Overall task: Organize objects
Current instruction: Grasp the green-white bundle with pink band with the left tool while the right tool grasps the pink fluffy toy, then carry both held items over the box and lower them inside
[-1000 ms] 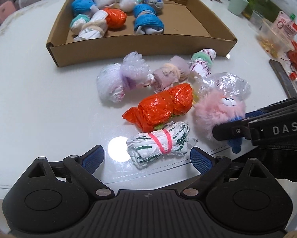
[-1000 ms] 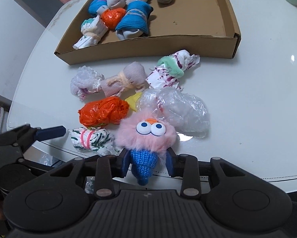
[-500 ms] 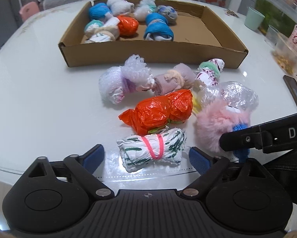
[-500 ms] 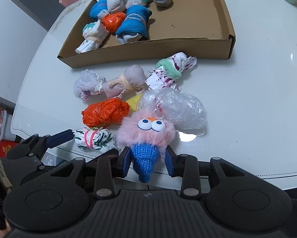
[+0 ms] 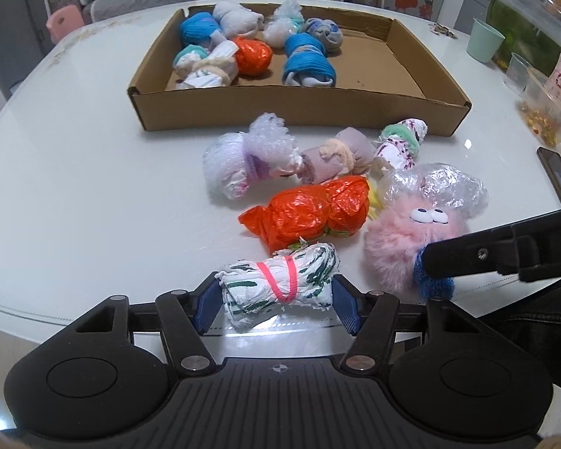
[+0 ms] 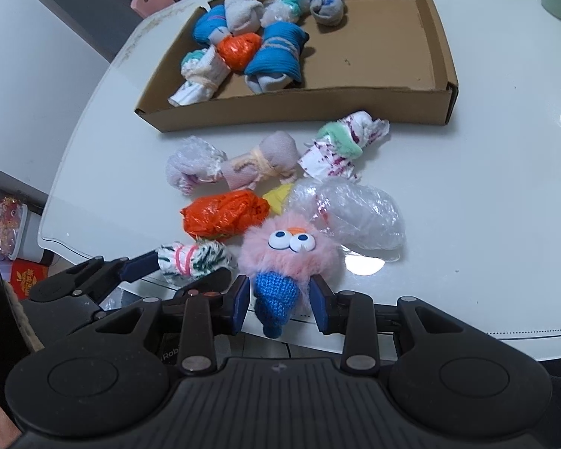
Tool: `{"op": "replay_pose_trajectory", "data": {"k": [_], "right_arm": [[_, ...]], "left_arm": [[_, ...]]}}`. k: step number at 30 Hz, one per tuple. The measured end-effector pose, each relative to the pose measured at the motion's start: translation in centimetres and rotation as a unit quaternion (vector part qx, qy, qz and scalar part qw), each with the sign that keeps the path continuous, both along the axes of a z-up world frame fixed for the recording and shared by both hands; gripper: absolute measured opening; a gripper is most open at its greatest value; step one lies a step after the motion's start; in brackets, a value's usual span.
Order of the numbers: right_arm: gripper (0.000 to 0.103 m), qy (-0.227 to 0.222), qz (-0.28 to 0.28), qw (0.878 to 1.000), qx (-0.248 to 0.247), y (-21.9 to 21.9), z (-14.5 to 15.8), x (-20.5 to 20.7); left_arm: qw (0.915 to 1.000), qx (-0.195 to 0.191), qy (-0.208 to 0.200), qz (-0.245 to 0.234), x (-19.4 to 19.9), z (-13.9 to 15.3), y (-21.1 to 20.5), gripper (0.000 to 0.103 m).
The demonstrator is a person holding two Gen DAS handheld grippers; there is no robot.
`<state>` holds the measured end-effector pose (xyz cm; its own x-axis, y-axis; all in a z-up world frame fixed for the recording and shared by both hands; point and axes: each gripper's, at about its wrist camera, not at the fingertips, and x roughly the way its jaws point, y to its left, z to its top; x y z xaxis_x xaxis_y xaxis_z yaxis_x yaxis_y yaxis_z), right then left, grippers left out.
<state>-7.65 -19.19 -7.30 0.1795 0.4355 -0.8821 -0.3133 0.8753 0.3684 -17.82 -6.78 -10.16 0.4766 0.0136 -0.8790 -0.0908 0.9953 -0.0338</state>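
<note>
Left wrist view: the left tool (image 5: pixel 276 304), jaws just closing, clamps the white-green bundle (image 5: pixel 278 287); the right tool (image 6: pixel 280 301) grips the pink plush toy (image 6: pixel 286 258) on the surface (image 5: pixel 93 194).

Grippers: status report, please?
Left gripper just closed onto green-striped bundle. Right gripper clamps pink fuzzy toy. Cardboard box ahead, path unobstructed.

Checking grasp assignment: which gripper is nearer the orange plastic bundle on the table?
Left. The left gripper sits just below the orange bundle; the right gripper is further off.
</note>
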Motion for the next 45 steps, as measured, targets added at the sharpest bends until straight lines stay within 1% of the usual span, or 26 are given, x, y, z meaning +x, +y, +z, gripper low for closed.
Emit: {"op": "replay_pose_trajectory", "data": {"k": [5,8,14,15,16,20,23,25,27,31,33,36,40,43,45], "right_arm": [[0.033,-0.012,0.0,1.0,0.01,-0.2,0.7,0.1],[0.033,-0.009,-0.001,1.0,0.009,-0.5,0.6,0.2],[0.033,0.005,0.005,1.0,-0.021,0.3,-1.1,0.2],[0.032,0.007,0.004,1.0,-0.026,0.4,-1.3,0.2],[0.024,0.006,0.003,0.999,-0.033,0.5,-1.6,0.3],[0.018,-0.001,0.017,0.999,-0.042,1.0,-1.7,0.0],[0.015,-0.005,0.017,0.999,-0.041,0.9,-1.4,-0.2],[0.015,-0.01,0.016,0.999,-0.032,0.6,-0.8,-0.4],[0.015,-0.017,0.017,1.0,-0.02,0.3,-0.1,-0.6],[0.015,-0.03,0.018,0.999,0.004,-0.2,1.3,-0.9],[0.015,-0.035,0.019,0.999,0.019,-0.5,1.9,-0.8],[0.015,-0.058,0.025,0.997,0.041,-0.7,3.4,-0.7],[0.015,-0.111,0.021,0.992,0.062,-1.3,6.5,0.2],[0.015,-0.155,0.01,0.985,0.077,-2.3,9.3,1.8],[0.015,-0.186,0.002,0.98,0.077,-3.0,11.0,3.2]], "left_arm": [[1.0,0.003,0.001,0.006,0.1,0.3,0.6,0.067],[1.0,0.005,0.004,0.006,0.1,0.1,0.7,0.067],[0.9999,0.01,0.004,0.0,0.3,-0.5,0.5,0.068],[0.9999,0.012,0.003,-0.002,0.3,-0.5,0.4,0.068],[0.9999,0.012,0.002,-0.002,0.3,-0.5,0.4,0.068],[0.9999,0.013,-0.001,-0.006,0.1,-0.3,0.4,0.066],[0.9999,0.009,0.0,-0.012,0.1,0.1,0.4,0.064],[0.9999,0.003,0.005,-0.012,0.0,0.5,0.4,0.063],[0.9998,0.011,0.003,-0.018,0.0,1.1,0.3,0.063],[0.9998,0.012,-0.006,-0.017,-0.2,2.9,0.7,0.063],[0.9997,0.012,-0.018,-0.013,-0.2,4.1,1.1,0.063],[0.9991,0.004,-0.042,-0.005,0.2,6.3,2.1,0.063],[0.9964,0.0,-0.085,-0.002,1.9,10.0,3.4,0.063],[0.9928,0.01,-0.118,-0.02,4.0,12.9,3.6,0.063],[0.9902,0.014,-0.134,-0.035,5.7,14.5,3.5,0.063]]}}
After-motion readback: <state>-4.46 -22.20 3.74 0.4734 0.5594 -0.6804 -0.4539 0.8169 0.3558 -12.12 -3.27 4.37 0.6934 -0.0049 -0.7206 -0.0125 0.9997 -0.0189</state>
